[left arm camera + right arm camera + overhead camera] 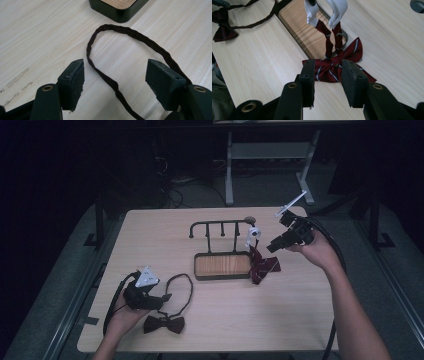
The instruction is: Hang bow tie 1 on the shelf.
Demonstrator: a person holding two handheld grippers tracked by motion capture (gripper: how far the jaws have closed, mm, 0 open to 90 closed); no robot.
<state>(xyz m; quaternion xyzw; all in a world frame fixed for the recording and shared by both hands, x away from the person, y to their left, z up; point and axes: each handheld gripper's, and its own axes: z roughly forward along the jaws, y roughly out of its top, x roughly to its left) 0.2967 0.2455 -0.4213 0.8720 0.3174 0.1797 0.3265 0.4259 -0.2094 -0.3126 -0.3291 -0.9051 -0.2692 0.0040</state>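
At the lower left of the high view, the left tool [167, 297] rested with its jaws spread wide over the thin strap of a dark brown bow tie [164, 324] lying on the pale wooden table [225, 320]. At right of centre, the right tool [270, 247] hovered, jaws parted and empty, above a red striped bow tie [261, 266] hanging from a black metal rack with a wooden base [222, 265].

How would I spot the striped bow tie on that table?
Find the black rack with the wooden tray mid-table. At the tray's right end lies the striped bow tie, dark red, its band running up to a white piece. The other bow tie is plain and dark.
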